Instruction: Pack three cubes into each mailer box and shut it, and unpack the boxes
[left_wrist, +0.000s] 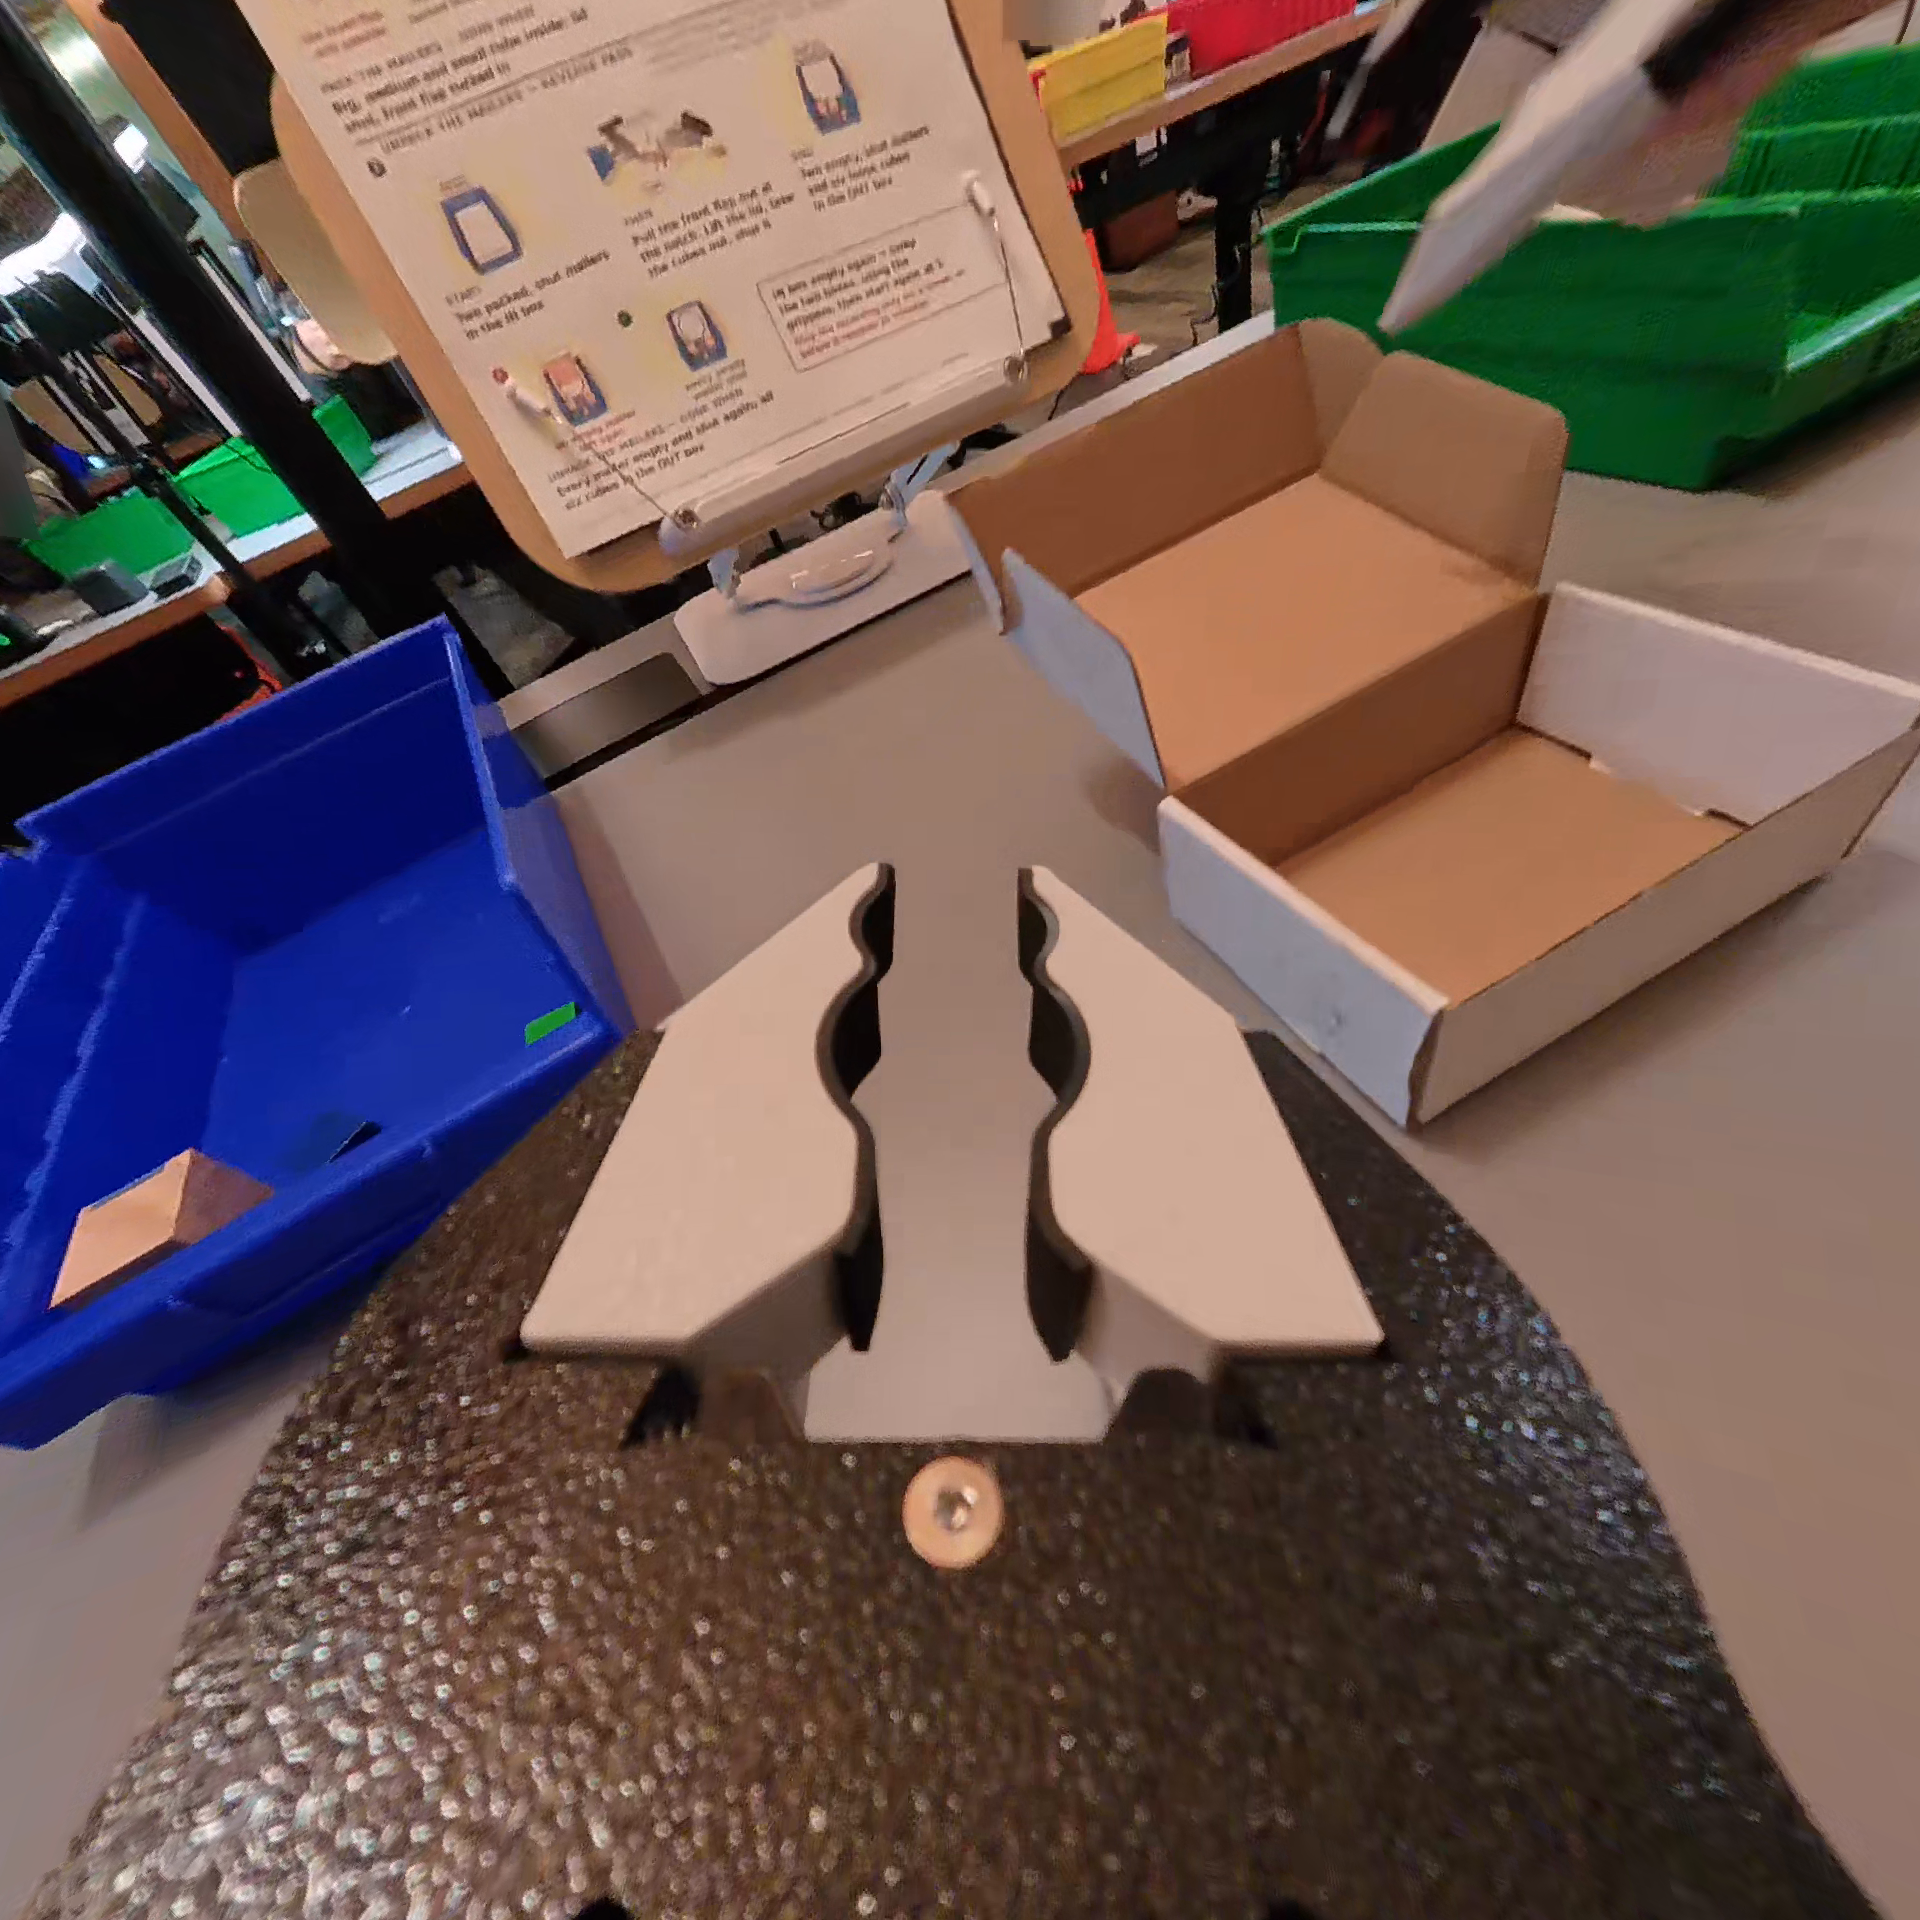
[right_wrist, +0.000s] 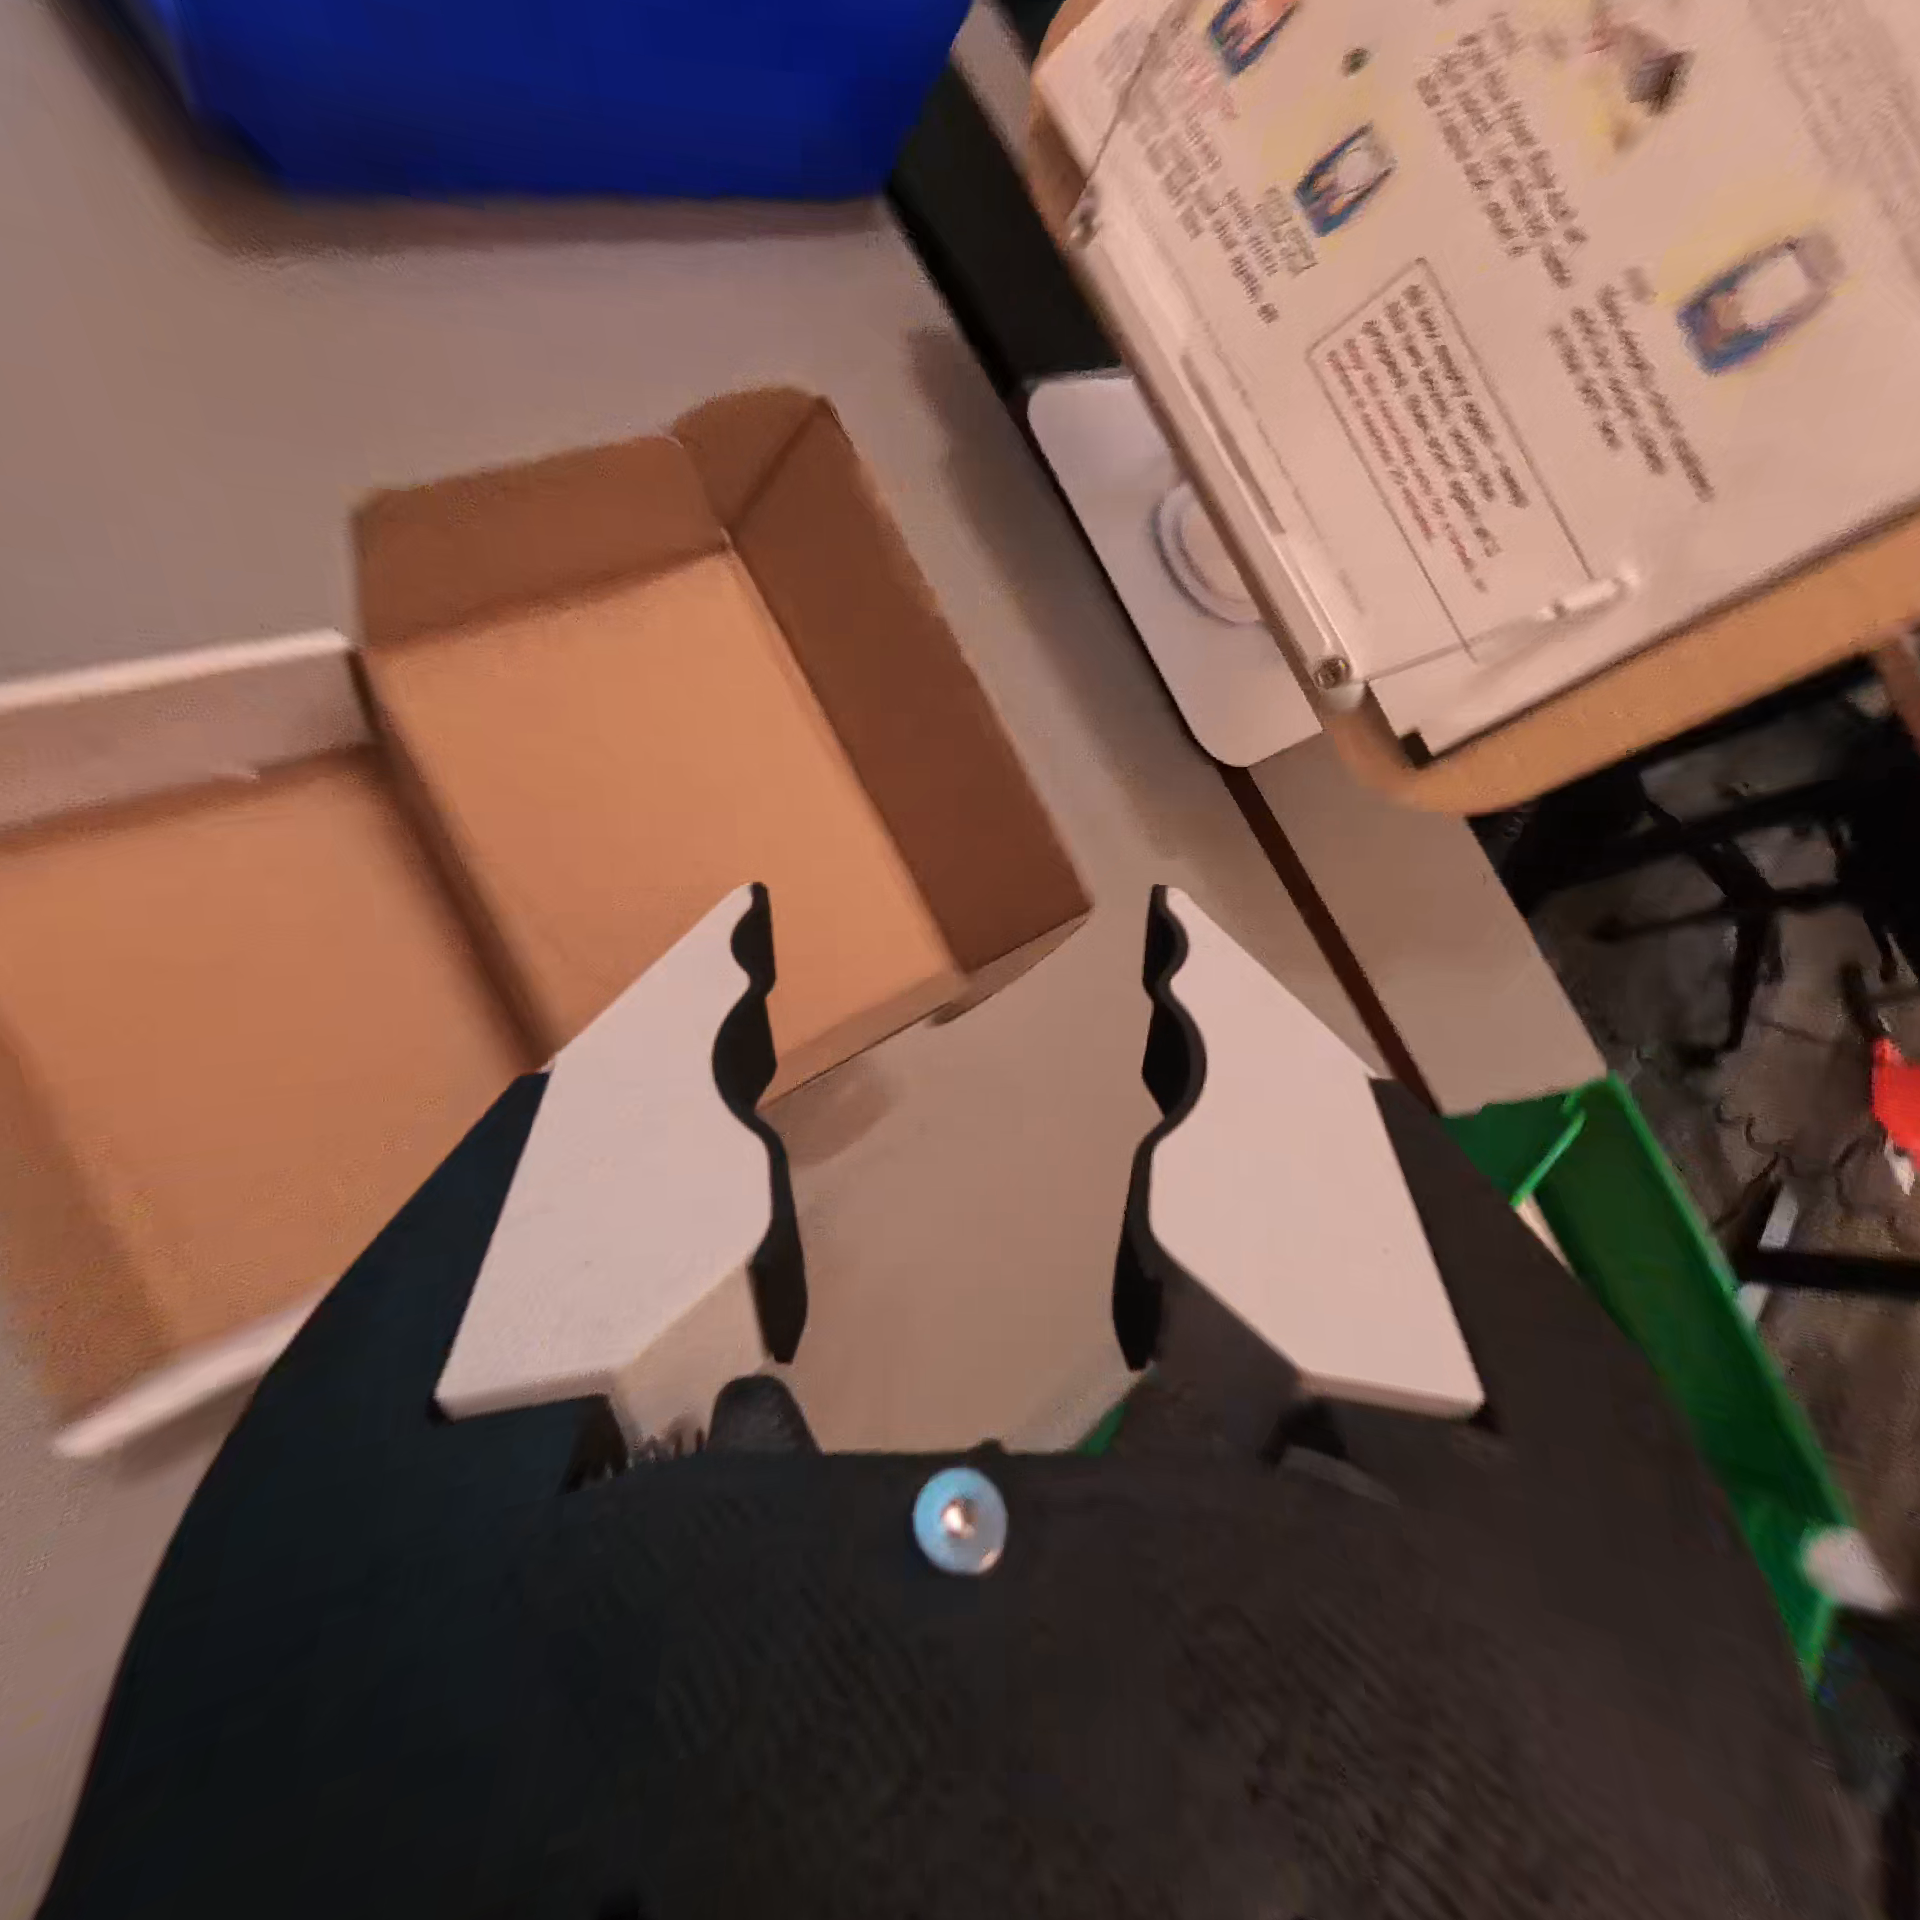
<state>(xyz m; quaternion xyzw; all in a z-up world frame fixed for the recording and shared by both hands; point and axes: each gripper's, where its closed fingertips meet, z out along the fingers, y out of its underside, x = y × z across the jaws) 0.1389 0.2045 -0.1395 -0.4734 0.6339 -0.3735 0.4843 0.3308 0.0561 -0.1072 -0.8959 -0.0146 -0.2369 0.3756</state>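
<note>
the mailer box (left_wrist: 1455, 790) lies open and empty at the right of the left wrist view, its lid folded back toward the top of the frame, on the grey tabletop (left_wrist: 883, 748). at lower left of that view a blue bin (left_wrist: 343, 935) holds one brown cube (left_wrist: 156, 1231) near its front corner; no other cubes show. the left gripper (left_wrist: 956, 888) hovers between bin and box with its jaws narrowly parted and nothing between them. the right gripper (right_wrist: 956, 894), blurred, hangs above the box's back edge in its own view, jaws spread wide and empty.

judging from the empty box and the cube in the bin, the step in hand looks like fetching a cube. to do it well, the left jaws would want widening before they drop into the bin, squaring to two flat faces of the cube rather than its corners, and lifting clear of the bin wall. the instruction board (left_wrist: 675, 260) stands behind the box, so keep the swing low and short.
</note>
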